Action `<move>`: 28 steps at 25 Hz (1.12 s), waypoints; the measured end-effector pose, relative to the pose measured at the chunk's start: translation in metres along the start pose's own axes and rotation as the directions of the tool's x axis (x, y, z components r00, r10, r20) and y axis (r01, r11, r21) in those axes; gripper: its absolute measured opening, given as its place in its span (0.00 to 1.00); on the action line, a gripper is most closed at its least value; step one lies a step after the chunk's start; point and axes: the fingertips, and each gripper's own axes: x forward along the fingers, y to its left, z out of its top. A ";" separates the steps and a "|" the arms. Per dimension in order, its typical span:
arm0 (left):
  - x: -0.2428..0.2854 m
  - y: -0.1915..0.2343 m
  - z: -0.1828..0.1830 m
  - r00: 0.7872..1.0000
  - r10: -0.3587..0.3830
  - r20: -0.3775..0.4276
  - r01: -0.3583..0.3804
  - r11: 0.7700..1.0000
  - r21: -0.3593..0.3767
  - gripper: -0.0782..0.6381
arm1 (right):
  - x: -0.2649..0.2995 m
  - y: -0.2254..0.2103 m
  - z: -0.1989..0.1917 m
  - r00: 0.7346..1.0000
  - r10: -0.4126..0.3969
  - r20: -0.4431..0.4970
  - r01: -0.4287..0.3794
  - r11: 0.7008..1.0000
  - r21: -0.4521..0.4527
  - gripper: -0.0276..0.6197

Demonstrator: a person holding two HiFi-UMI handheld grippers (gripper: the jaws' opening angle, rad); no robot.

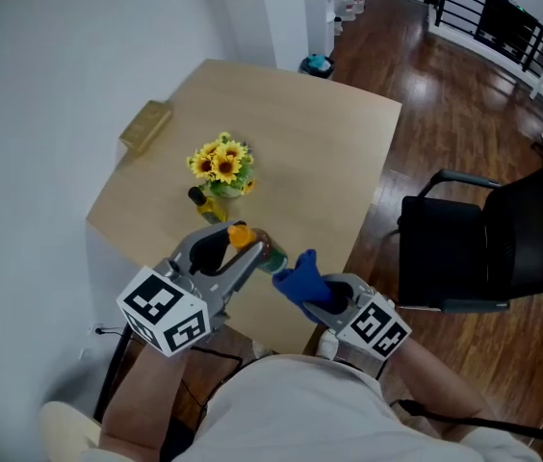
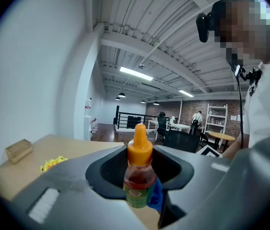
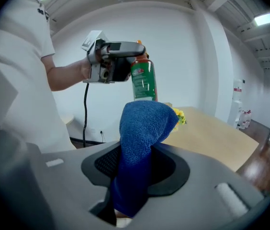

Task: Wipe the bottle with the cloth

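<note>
White shirt [image 1: 300, 402] is filling the bottom of the head view, with both marker cubes just above it. Past them, the left gripper [image 1: 249, 248] is clamping its jaws on the bottle [image 1: 257, 245], holding it in the air on the person's side of the sunflowers [image 1: 221, 165], near them and over the bench's [image 1: 320, 133] near edge. The bottle is showing a pointed orange cap, reddish-amber liquid under it and a green label round the lower body. The right gripper [image 1: 318, 295] is pinching the blue cloth [image 1: 300, 275], further from the sunflowers than the bottle; the fabric is bunching up out of the jaws into a rounded hump.

From the head view the label is barely showing and the bottle is looking tipped toward the cloth. Whether the two are touching is hard to say there. The left gripper view is showing the cap and liquid clearly, plus a sliver of blue pressing against the bottle's lower right side. The right gripper view is giving the label side instead; there the cap is mostly hiding behind the left gripper's body and the bottle's base is sitting right at the top of the cloth hump.

A small dark-topped item beside the sunflowers is too small to identify. A wooden block [image 1: 146, 125] is lying beyond the sunflowers at the bench's edge.
</note>
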 end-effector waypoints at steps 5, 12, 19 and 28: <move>-0.007 0.003 -0.002 1.000 0.002 -0.024 -0.001 0.999 0.044 0.33 | -0.032 -0.032 0.027 0.996 -0.081 0.045 0.080 0.997 0.008 0.28; -0.011 -0.008 -0.014 0.998 -0.042 -0.039 0.043 0.998 0.040 0.33 | -0.048 -0.026 0.142 0.977 -0.089 0.195 0.120 0.981 -0.152 0.28; -0.028 -0.010 -0.013 0.997 -0.069 -0.023 0.070 0.996 0.050 0.33 | 0.002 -0.027 0.105 0.986 -0.104 0.130 0.111 0.993 -0.044 0.28; -0.035 -0.006 -0.001 0.996 -0.086 0.002 0.086 0.995 0.054 0.33 | 0.052 -0.016 0.023 0.999 -0.014 -0.042 0.020 0.990 0.136 0.28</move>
